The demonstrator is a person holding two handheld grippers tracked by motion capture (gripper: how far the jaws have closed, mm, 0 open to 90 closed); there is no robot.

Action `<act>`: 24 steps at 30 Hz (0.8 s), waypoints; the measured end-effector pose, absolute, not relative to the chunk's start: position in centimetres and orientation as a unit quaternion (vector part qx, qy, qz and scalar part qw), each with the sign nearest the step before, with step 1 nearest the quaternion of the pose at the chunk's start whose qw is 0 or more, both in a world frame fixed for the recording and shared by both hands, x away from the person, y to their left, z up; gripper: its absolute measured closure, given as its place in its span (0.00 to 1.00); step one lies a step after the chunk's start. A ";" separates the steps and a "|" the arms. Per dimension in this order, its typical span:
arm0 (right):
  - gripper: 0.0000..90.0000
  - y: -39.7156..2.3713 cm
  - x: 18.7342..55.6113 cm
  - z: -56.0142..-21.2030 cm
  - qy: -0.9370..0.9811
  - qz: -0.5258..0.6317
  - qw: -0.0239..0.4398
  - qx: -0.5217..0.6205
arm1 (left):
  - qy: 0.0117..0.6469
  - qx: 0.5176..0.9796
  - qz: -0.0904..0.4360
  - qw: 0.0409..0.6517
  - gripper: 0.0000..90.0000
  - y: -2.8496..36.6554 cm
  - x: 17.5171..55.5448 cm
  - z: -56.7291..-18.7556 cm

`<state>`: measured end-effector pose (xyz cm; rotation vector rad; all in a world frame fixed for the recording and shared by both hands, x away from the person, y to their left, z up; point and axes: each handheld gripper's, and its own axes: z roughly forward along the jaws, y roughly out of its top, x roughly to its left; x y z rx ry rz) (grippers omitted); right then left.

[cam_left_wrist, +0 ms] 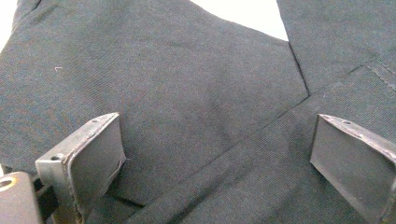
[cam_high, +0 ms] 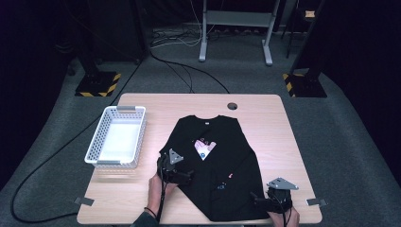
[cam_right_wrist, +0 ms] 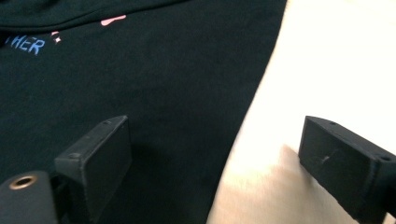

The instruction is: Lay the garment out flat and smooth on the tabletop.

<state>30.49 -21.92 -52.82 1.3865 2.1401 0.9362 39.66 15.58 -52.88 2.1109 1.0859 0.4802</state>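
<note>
A white basket (cam_high: 117, 137) sits unfilled at the desk's (cam_high: 265, 113) left while a black T-shirt (cam_high: 213, 156), partly folded with sleeves tucked in, lies at centre. The left hand-held gripper (cam_high: 182, 176) hovers wide apart over its left edge; the right hand-held gripper (cam_high: 257, 201), jaws spread, straddles the hem corner, gripping nothing. Folding looks half done.

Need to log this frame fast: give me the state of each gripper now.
Left gripper: open, jaws apart over the black T-shirt, holding nothing.
Right gripper: open, jaws straddling the shirt's edge and the table, holding nothing.
</note>
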 end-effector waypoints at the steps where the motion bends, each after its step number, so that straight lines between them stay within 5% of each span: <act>1: 0.09 -21.9 30.7 -52.8 0.771 0.339 0.210 0.496 | 0.421 0.815 0.188 0.351 0.04 15.7 39.7 -52.9; 24: 0.00 -20.9 35.9 -52.9 0.795 0.339 0.193 0.464 | 0.434 0.807 0.195 0.351 0.03 16.6 39.9 -52.9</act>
